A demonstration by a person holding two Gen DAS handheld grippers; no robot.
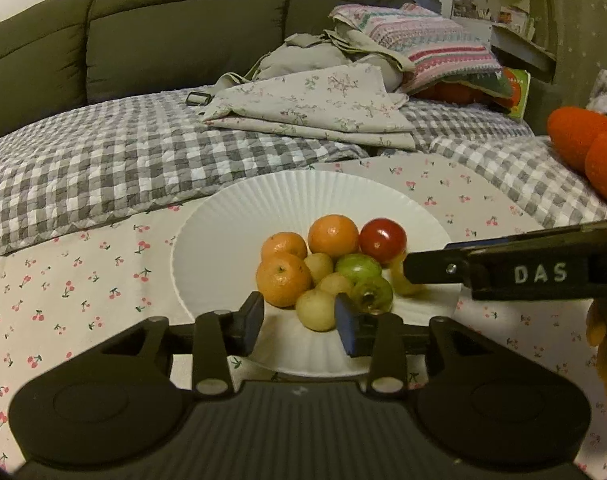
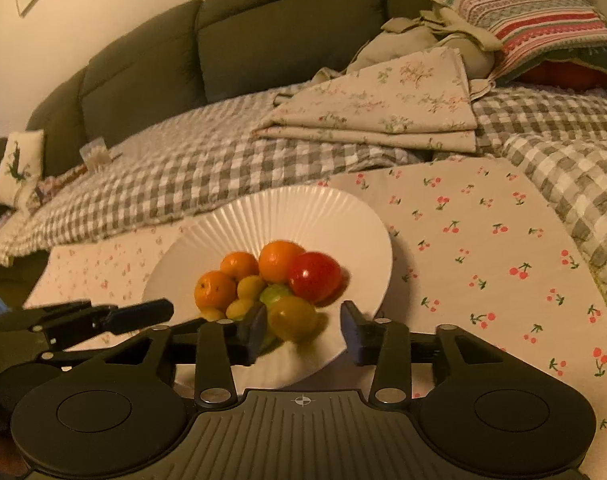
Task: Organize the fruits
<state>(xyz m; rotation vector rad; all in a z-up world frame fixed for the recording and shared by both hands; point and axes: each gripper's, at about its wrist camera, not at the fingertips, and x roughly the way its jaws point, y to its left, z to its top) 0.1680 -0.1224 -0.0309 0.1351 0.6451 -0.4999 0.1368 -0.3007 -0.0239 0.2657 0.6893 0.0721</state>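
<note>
A cherry-print cloth (image 2: 483,240) covers the flat surface, backed by a grey checked quilt (image 1: 103,160) and a dark padded sofa (image 1: 163,28). On it sits one white fluted plate (image 1: 303,200), heaped: three glossy oranges (image 1: 281,283), one red tomato (image 1: 382,239), green fruit (image 1: 359,267), and a few small pale yellow ones (image 1: 316,309). Left claw (image 1: 299,322) is spread, low at the near rim. Right claw (image 2: 301,330) is spread too, with a blurred yellowish fruit (image 2: 292,318) between its fingers, not gripped.
</note>
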